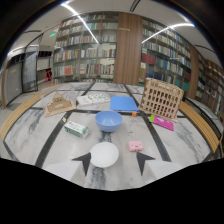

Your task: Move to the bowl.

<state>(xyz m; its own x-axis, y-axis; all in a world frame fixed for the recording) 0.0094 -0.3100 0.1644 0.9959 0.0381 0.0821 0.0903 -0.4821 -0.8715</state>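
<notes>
We count two bowls: white bowl (104, 154) between our open gripper (113, 163) fingers, blue bowl (108, 120) beyond; one pink block (135, 145), one wooden crate (161, 97).

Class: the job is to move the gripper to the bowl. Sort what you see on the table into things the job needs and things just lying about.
Needed: gripper, open; blue bowl.

Lying about: white dish between the fingers, green carton, pink block, blue sheet, wooden crate.
</notes>
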